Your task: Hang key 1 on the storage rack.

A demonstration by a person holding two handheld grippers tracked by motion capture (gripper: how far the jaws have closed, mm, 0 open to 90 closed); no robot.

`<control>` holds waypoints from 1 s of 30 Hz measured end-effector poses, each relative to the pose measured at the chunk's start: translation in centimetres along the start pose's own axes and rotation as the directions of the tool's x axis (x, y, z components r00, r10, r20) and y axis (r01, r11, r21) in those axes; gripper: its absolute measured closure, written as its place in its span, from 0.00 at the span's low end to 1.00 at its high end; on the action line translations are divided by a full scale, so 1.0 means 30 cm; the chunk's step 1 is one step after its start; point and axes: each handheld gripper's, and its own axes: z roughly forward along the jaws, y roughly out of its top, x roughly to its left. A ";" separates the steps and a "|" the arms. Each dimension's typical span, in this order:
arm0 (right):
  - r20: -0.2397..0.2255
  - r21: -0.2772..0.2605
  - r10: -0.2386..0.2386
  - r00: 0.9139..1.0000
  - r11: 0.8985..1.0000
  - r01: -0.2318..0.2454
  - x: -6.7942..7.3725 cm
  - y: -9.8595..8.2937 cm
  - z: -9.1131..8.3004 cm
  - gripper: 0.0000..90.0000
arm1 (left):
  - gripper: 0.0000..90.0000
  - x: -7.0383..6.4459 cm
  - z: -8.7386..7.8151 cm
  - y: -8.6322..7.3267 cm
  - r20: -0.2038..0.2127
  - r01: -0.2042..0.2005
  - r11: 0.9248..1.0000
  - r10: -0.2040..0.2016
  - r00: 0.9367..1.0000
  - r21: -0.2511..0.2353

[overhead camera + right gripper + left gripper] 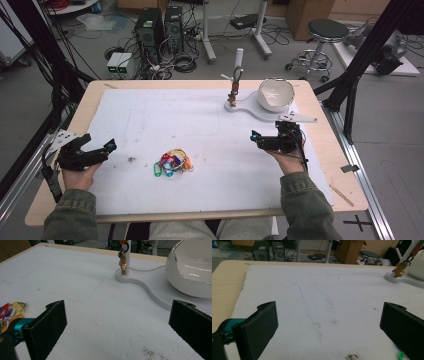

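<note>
**Both grippers empty, key-tag bunch lying between them**

Tabletop: wood, covered by a white foam mat that fills most of the high view. Some dark crumbs on the mat, left of centre.

White bowl, upper right of the high view, sits on a flat white stand; the stand's upright post carries a hanging brass key.

My left gripper, lower left of the high view, jaws spread wide, nothing between them. My right gripper, right of centre, likewise spread and empty.

Bunch of coloured key tags on a ring, lower centre of the high view, flat on the mat, between the two grippers and apart from both. In the right gripper view it sits at the far left edge.

Handling judgement: light, loose, floppy; hard plastic tags will slide and splay under a pinch. Best hold looks like the ring or a thick cluster of tags near it, approached from above.
</note>
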 end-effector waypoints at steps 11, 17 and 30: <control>0.017 -0.024 -0.020 1.000 1.000 0.020 -0.004 -0.052 -0.012 0.01 | 0.02 0.000 0.000 0.000 0.000 0.000 1.000 0.000 1.000 0.001; 0.031 -0.023 -0.011 0.999 1.000 0.012 -0.010 -0.081 -0.016 0.01 | 0.02 -0.002 -0.001 0.000 0.003 -0.002 1.000 0.002 1.000 0.007; 0.065 -0.002 -0.018 0.998 1.000 0.018 -0.017 -0.135 -0.023 0.01 | 0.02 -0.017 -0.006 0.008 0.016 -0.015 1.000 0.015 1.000 0.022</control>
